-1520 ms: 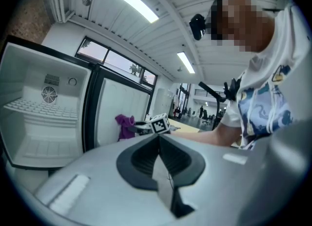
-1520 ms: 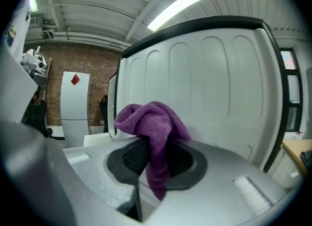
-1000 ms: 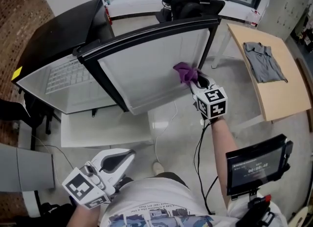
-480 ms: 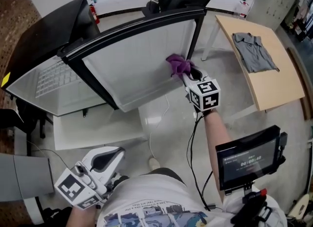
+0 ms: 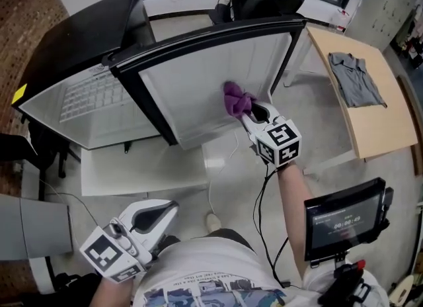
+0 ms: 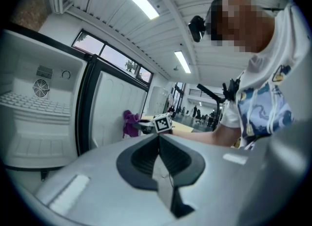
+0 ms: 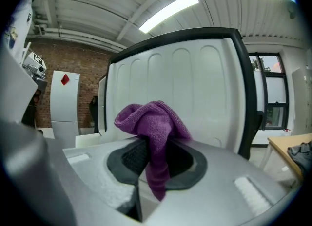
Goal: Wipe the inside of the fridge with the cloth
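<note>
Bright, even light from ceiling strips [image 7: 168, 11]; gripper views fisheye (dark corners).

Purple cloth [image 5: 235, 98] is fuzzy matt terry; fridge door [image 5: 198, 81] liner is smooth white plastic, glossy black frame.

The left tongs [image 5: 170, 208] and right tongs [image 5: 250, 112] are pale grey with black-lined jaws, each bearing a black-and-white marker cube [image 5: 281, 141]. A black cable [image 5: 266, 196] hangs from the right one. The T-shirt [image 5: 198, 272] is white with blue print.

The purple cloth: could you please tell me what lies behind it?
The ribbed inner panel of the fridge door stands behind the purple cloth. The patch the cloth covers is hidden, so contact is unclear.
</note>
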Available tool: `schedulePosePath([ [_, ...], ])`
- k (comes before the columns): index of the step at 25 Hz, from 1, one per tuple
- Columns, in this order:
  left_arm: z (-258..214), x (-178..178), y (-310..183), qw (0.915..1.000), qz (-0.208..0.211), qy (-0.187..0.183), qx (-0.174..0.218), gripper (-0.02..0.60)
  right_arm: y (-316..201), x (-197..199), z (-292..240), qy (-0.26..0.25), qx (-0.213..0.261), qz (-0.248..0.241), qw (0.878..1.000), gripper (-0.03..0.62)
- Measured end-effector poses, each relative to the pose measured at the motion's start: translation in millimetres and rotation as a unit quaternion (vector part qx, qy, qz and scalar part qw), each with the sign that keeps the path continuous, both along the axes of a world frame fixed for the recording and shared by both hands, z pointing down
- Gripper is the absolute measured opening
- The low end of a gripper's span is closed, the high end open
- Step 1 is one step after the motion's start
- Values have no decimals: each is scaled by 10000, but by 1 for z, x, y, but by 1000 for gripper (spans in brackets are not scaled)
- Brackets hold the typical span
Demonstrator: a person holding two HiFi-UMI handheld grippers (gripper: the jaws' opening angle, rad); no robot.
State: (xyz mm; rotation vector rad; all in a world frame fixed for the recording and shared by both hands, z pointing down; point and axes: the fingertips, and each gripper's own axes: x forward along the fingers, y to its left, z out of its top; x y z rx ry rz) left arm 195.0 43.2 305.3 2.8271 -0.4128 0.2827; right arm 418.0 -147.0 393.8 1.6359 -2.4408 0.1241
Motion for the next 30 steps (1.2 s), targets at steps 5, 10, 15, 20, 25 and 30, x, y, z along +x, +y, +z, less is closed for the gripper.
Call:
schedulePosePath([
  [5,6,-31,-10,10000,-80,25,-24,6,-4,-82,5,-86,89,-806,9967,78],
  [10,8,-49,-17,9999,-170,3,-28,6,-8,-151,13,-38,97,-1635,9865,78],
  [15,13,-61,-23,9995,-306,-67,-49,6,-16,-179,37,263,-59,-2020,9790,78],
  [20,15,-69,-23,9990,-418,-102,-87,6,-22,-179,58,685,-270,-2079,9754,78],
  [25,16,-66,-22,9990,-429,-130,-91,6,-29,-164,69,1083,-341,-1906,9751,78],
  [30,17,-62,-18,9991,-393,-161,-96,6,-30,-150,74,1281,-327,-1792,9749,78],
])
